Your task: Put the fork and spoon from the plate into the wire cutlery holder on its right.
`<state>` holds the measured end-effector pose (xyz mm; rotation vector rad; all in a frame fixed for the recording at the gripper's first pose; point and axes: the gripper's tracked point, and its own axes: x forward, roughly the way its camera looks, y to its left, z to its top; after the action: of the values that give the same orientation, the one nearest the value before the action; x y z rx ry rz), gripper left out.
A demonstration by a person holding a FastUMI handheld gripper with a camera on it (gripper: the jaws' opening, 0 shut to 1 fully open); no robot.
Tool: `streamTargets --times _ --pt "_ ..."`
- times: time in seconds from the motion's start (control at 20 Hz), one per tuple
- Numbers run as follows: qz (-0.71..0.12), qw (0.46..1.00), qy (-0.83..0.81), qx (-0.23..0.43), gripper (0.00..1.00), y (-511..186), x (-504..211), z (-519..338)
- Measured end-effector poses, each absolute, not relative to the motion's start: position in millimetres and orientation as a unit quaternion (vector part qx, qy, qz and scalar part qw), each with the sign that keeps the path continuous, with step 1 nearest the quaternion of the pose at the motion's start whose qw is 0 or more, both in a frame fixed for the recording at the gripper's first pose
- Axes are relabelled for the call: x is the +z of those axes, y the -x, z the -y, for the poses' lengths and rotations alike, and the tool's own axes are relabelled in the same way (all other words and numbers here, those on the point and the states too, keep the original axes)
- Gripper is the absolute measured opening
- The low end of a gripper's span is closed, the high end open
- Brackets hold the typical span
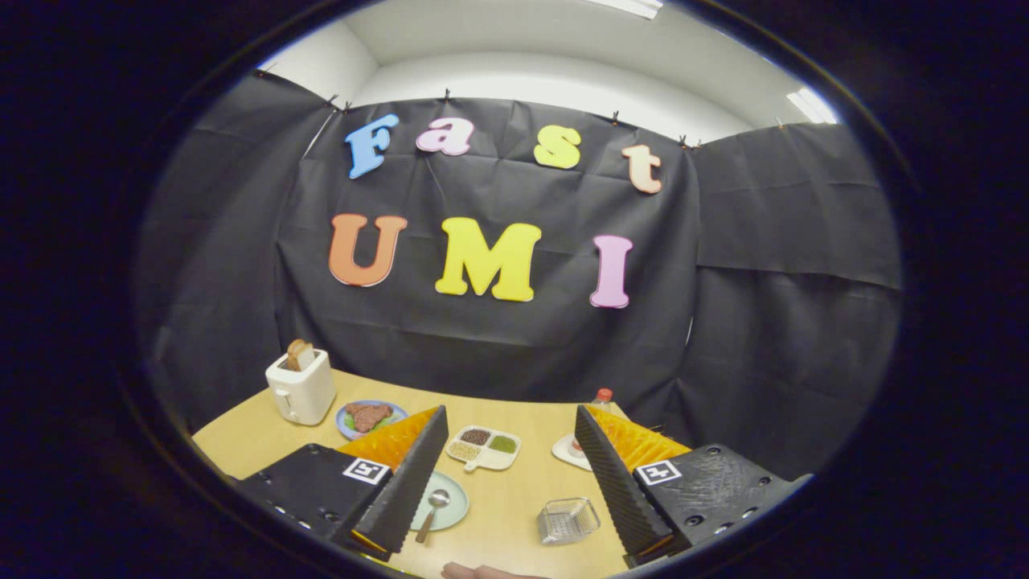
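Hovering above the wooden bench, the hand-held gripper holds its fingers wide apart with nothing between them. The pale green plate lies on the bench just beside the left finger, partly hidden by it. A spoon rests on the plate, bowl away from the camera and handle reaching over the near rim. The fork cannot be made out. The wire cutlery holder stands on the bench to the right of the plate, just beside the right finger, apart from the plate. Beyond the fingers sit a divided white dish with three fillings, a blue plate of food, a white toaster with bread in it, and a red-capped bottle partly hidden behind the right finger. A fingertip shows at the near bench edge.
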<state>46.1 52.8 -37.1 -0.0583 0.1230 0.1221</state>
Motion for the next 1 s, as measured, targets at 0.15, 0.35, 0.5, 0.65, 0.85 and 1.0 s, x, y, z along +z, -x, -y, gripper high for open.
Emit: streamTargets --times 0.15,0.35,0.5,0.65,0.85,1.0 --pt "-0.112 0.990 0.031 0.078 0.95 -55.5 -76.3 -65.4" --pt "-0.201 0.973 0.041 0.106 0.95 -61.3 -145.4 -86.3" --pt "-0.282 0.951 0.052 0.120 0.95 -60.5 -203.8 -100.5" --pt "-0.362 0.920 0.055 0.140 0.96 -51.2 -254.7 -118.2" --pt "-0.448 0.881 0.048 0.148 0.95 -42.6 -305.0 -135.4" --pt "-0.490 0.859 0.051 0.139 0.94 -42.9 -329.2 -140.2"
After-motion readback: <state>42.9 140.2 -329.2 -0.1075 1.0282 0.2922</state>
